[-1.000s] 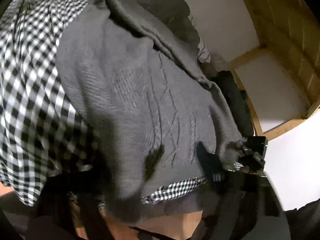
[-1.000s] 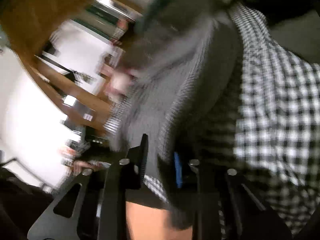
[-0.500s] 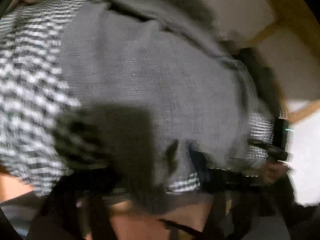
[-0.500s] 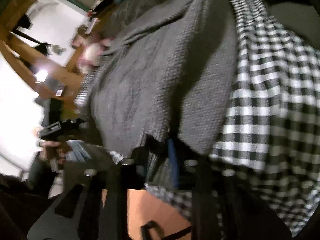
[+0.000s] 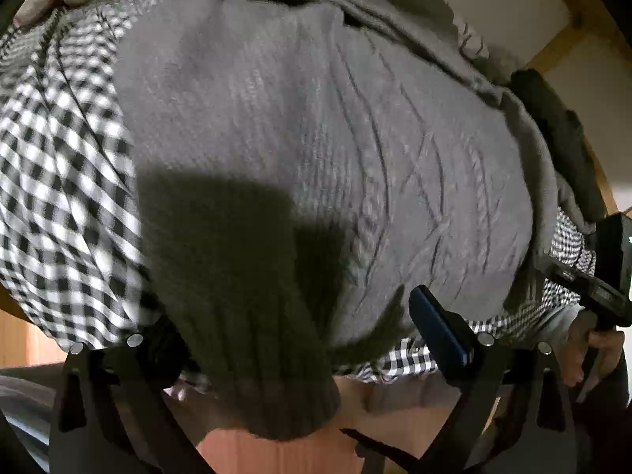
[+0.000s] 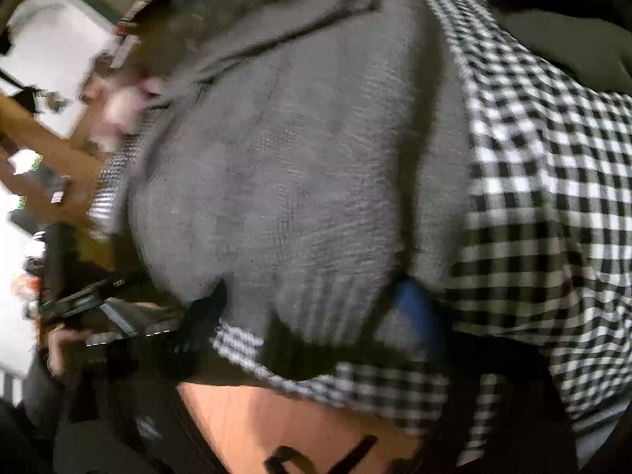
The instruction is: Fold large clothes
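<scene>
A grey cable-knit sweater point(image 5: 316, 138) lies spread on a black-and-white checked cloth point(image 5: 59, 197). Its ribbed hem point(image 5: 268, 375) hangs over the table's front edge, between the fingers of my left gripper point(image 5: 296, 335), which stands wide open around it. The left gripper's blue-padded finger point(image 5: 438, 331) rests against the sweater's edge. In the right wrist view the sweater point(image 6: 296, 177) and its hem point(image 6: 328, 308) lie between the open fingers of my right gripper point(image 6: 312, 312); one blue pad point(image 6: 412, 308) shows. This view is blurred.
The orange-brown table top point(image 5: 276, 454) shows below the checked cloth. Dark clothes point(image 5: 561, 138) lie at the far right of the sweater. The right gripper and the hand on it point(image 5: 592, 339) show at the left view's right edge. A wooden frame point(image 5: 561, 39) lines the wall behind.
Both grippers have moved in close to the sweater's front hem. They held the hem shut earlier; now the fingers stand apart and the hem hangs loose.
</scene>
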### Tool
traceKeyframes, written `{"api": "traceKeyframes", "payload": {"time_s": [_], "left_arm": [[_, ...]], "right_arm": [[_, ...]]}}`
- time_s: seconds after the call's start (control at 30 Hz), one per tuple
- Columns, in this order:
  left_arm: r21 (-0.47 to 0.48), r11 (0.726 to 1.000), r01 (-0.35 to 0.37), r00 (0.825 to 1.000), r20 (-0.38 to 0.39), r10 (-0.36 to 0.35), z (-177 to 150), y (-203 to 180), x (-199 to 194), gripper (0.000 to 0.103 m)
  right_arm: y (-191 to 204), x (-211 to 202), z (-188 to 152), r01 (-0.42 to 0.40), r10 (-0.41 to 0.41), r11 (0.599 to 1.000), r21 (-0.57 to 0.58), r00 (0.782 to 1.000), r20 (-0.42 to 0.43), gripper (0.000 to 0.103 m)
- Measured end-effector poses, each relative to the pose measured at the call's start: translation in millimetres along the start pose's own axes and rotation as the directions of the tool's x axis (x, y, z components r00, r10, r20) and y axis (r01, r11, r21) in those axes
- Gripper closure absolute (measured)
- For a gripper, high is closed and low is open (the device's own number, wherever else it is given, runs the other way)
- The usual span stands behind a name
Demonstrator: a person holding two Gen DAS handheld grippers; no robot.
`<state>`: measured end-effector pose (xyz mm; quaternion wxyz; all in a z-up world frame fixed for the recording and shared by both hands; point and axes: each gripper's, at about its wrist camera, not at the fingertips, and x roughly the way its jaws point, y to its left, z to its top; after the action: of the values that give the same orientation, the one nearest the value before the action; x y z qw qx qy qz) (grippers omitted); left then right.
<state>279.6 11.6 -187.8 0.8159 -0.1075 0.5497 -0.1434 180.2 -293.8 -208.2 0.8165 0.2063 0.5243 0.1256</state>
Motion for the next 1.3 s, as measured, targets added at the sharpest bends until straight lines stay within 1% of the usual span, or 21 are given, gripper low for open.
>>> {"api": "traceKeyframes", "payload": {"time_s": [0.03,0.07,0.1,0.2,0.23,0.37,0.4,0.47,0.5,0.57,0.63,0.67,0.73,0.77,0.83,0.97,1.0,1.03,1.13,1.23,1.3], "left_arm": [[-0.017,1.0,0.019,1.0,0.017,-0.019,-1,0,-2,0.02],[-0.027,0.999,0.018,1.0,0.018,-0.017,-1,1,-5,0.055],[-0.031,0.999,0.029,0.999,0.019,-0.028,-1,4,-7,0.071],[-0.074,0.991,0.11,0.994,0.037,-0.107,1,14,-20,0.08],[-0.085,0.989,0.121,0.992,0.043,-0.117,2,17,-24,0.083],[-0.174,0.968,0.183,0.982,0.069,-0.174,1,42,-37,0.083],[-0.184,0.966,0.181,0.983,0.053,-0.174,0,46,-34,0.08],[-0.196,0.968,0.157,0.988,0.028,-0.154,-4,55,-25,0.073],[-0.201,0.967,0.159,0.987,0.009,-0.16,-5,54,-21,0.059],[-0.221,0.951,0.215,0.975,-0.003,-0.221,-8,58,-14,0.04],[-0.219,0.944,0.246,0.969,0.046,-0.242,-7,53,-16,0.039],[-0.208,0.948,0.24,0.971,0.054,-0.233,-4,48,-17,0.041],[-0.186,0.96,0.208,0.978,0.063,-0.2,2,40,-21,0.078],[-0.158,0.968,0.194,0.981,0.059,-0.187,4,36,-27,0.086],[-0.135,0.969,0.205,0.978,0.067,-0.198,7,32,-36,0.087],[-0.159,0.965,0.209,0.978,0.048,-0.204,3,50,-42,0.087],[-0.186,0.953,0.239,0.971,0.058,-0.232,-2,59,-44,0.087],[-0.199,0.942,0.271,0.962,0.075,-0.261,-13,75,-57,0.087],[-0.206,0.924,0.321,0.946,0.118,-0.302,-15,79,-72,0.087],[-0.19,0.916,0.353,0.934,0.13,-0.333,-11,83,-87,0.087],[-0.17,0.913,0.372,0.926,0.142,-0.351,-5,78,-94,0.087]], "right_arm": [[-5,-1,0,0.012,-0.012,1.0,0.021,1.0,0.007,0.066],[-12,-4,0,-0.01,0.01,0.999,0.047,1.0,0.008,0.085],[-19,-9,0,-0.057,0.056,0.996,0.069,0.998,0.014,0.09],[-45,-30,-2,-0.215,0.206,0.963,0.162,0.976,0.074,0.091],[-56,-40,-3,-0.31,0.291,0.931,0.194,0.949,0.122,0.092],[-89,-65,1,-0.415,0.358,0.869,0.269,0.903,0.236,0.094],[-93,-63,3,-0.422,0.374,0.863,0.277,0.903,0.21,0.093],[-91,-55,2,-0.372,0.345,0.891,0.261,0.928,0.143,0.091],[-92,-50,1,-0.383,0.365,0.887,0.259,0.924,0.116,0.086],[-88,-33,-7,-0.401,0.395,0.88,0.253,0.915,0.076,0.076],[-78,-18,-8,-0.391,0.394,0.887,0.245,0.918,0.041,0.076],[-73,-13,-10,-0.38,0.383,0.895,0.235,0.923,0.034,0.078],[-74,-16,-11,-0.392,0.391,0.893,0.22,0.919,0.048,0.091],[-72,-26,-11,-0.46,0.449,0.866,0.199,0.888,0.096,0.091],[-73,-41,-8,-0.495,0.475,0.853,0.165,0.868,0.144,0.093],[-85,-37,-7,-0.449,0.434,0.87,0.204,0.893,0.117,0.093],[-92,-37,-10,-0.468,0.449,0.854,0.228,0.884,0.131,0.094],[-98,-39,-13,-0.507,0.48,0.828,0.24,0.861,0.167,0.094],[-109,-60,-14,-0.618,0.558,0.753,0.224,0.781,0.28,0.094],[-115,-69,-9,-0.652,0.585,0.729,0.209,0.752,0.304,0.094],[-112,-72,-4,-0.66,0.594,0.725,0.197,0.744,0.307,0.094]]}}
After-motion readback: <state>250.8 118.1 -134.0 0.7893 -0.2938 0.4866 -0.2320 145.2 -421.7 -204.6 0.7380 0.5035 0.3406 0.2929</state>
